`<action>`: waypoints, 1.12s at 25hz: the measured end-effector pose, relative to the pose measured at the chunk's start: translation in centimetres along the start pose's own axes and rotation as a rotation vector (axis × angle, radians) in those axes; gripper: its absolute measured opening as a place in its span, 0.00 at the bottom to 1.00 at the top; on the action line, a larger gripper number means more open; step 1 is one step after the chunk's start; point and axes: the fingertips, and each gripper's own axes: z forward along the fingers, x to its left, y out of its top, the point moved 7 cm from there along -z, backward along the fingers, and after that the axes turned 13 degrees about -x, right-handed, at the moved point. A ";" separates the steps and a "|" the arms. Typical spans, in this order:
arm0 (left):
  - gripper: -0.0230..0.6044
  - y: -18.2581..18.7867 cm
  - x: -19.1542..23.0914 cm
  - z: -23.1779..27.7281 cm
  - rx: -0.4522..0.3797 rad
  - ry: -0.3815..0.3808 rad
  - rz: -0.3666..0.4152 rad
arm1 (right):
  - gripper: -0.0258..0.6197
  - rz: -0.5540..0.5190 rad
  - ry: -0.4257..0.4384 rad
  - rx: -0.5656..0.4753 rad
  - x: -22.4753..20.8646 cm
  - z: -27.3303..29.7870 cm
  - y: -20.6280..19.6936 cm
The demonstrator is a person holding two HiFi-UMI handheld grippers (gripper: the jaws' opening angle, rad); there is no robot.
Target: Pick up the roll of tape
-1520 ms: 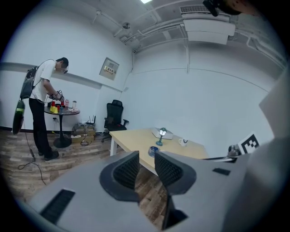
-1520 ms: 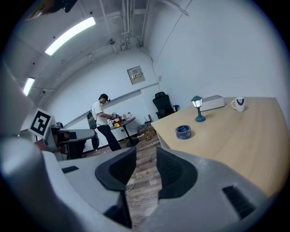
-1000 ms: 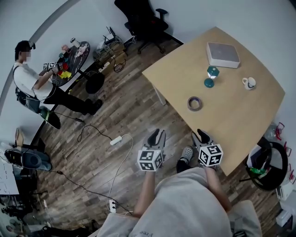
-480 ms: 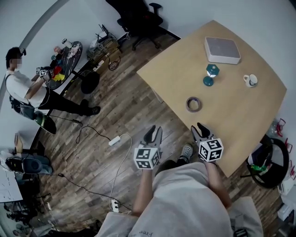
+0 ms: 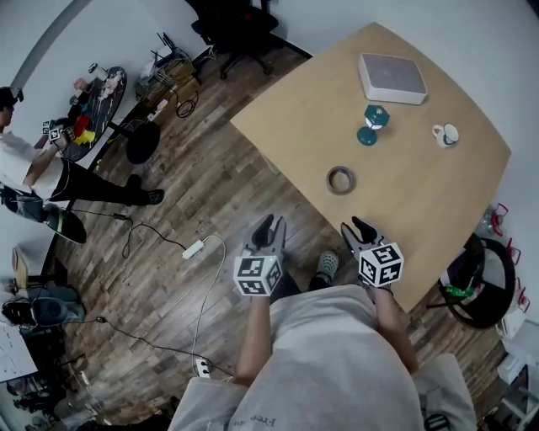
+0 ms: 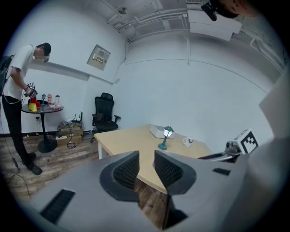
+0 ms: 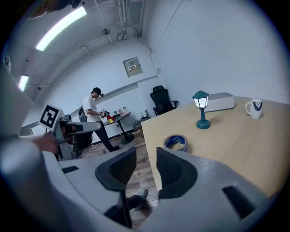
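The roll of tape lies flat on the light wooden table, near its front-left edge; in the right gripper view the tape shows a blue inner ring. My right gripper hovers at the table's near edge, short of the tape, open with nothing between its jaws. To its left, over the wooden floor off the table, my left gripper is held open and empty. The left gripper view does not show the tape.
A small teal lamp, a white mug and a flat white box stand further back on the table. A person works at a round table far left. A black chair, floor cables and a bin surround the table.
Both grippers have moved a little forward and down towards the table's near edge, and the head view has shifted with them. The tape has not moved on the table.
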 end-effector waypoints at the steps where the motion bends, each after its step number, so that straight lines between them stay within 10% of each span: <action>1: 0.19 0.1 0.2 0.4 0.002 -0.007 0.003 | 0.26 -0.004 -0.008 0.004 -0.5 0.1 0.0; 15: 0.19 2.2 2.3 2.5 0.022 -0.104 0.024 | 0.26 -0.274 0.152 0.243 -4.9 6.3 3.0; 28: 0.19 1.0 3.5 0.3 0.026 -0.047 0.003 | 0.26 -0.454 0.326 0.500 -6.3 10.2 1.0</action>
